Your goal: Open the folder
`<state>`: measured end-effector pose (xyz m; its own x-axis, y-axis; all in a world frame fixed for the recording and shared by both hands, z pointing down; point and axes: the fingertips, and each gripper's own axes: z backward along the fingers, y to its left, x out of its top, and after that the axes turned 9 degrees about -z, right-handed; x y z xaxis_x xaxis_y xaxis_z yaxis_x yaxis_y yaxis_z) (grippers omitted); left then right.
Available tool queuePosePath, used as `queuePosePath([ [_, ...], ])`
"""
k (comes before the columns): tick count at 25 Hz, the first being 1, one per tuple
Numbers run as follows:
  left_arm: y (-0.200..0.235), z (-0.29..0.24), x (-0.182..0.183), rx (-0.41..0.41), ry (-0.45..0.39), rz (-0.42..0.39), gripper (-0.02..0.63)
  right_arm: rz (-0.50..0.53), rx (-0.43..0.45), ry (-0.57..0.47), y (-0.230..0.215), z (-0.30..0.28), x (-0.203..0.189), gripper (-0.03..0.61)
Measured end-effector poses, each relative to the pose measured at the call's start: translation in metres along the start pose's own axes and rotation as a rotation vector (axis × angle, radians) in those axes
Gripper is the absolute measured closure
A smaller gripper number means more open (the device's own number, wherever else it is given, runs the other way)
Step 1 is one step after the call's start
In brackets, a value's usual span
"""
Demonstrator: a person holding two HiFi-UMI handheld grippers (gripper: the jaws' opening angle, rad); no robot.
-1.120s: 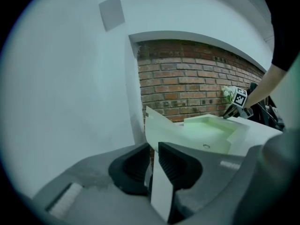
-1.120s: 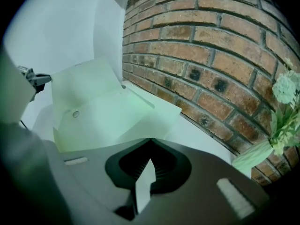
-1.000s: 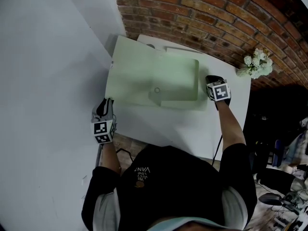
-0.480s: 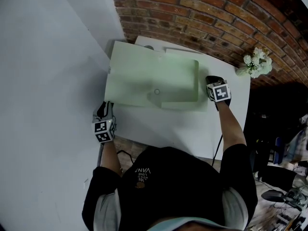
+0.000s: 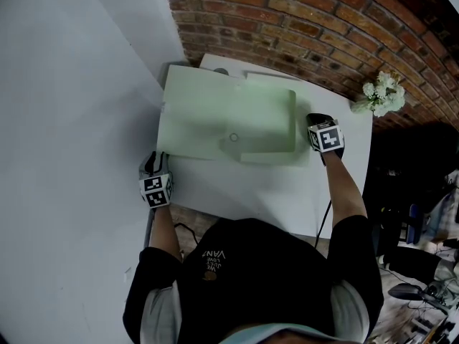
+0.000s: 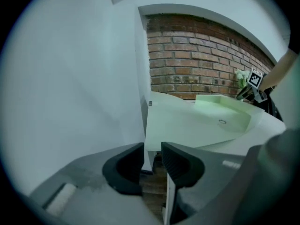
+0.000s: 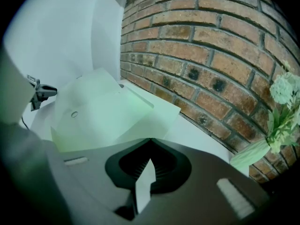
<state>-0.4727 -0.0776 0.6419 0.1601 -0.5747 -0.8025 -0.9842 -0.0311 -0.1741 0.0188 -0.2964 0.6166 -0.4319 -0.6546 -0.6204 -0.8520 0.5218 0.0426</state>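
A pale green folder (image 5: 229, 117) lies on the white table (image 5: 287, 192) with its flap (image 5: 190, 110) folded out to the left and a round snap (image 5: 234, 137) showing. My left gripper (image 5: 154, 158) hovers just off the flap's near left corner. Its jaws have just been opening and stand apart with nothing between them (image 6: 152, 146). My right gripper (image 5: 310, 118) sits at the folder's right edge. In the right gripper view its tips (image 7: 150, 140) meet on that edge, and a pale sliver shows between the pads.
A brick wall (image 5: 301, 20) runs behind the table and a white wall (image 5: 72, 120) stands close on the left. White flowers (image 5: 381, 93) sit at the table's far right corner. The table's left edge is right below the left gripper.
The left gripper has sunk and drawn back toward the person, off the flap's corner. The flap has settled lower and flatter at the left. The right gripper has kept still.
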Motion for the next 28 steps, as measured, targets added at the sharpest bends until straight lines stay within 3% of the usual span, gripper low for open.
queuePosePath([
  [19,0.002,-0.016,-0.023,0.01,0.139,-0.059,0.448,-0.01,0.002,0.004,0.0,0.0,0.0,0.578],
  [28,0.005,-0.006,-0.01,0.042,0.11,-0.061,0.448,-0.084,0.021,-0.014,-0.002,0.001,0.002,0.577],
])
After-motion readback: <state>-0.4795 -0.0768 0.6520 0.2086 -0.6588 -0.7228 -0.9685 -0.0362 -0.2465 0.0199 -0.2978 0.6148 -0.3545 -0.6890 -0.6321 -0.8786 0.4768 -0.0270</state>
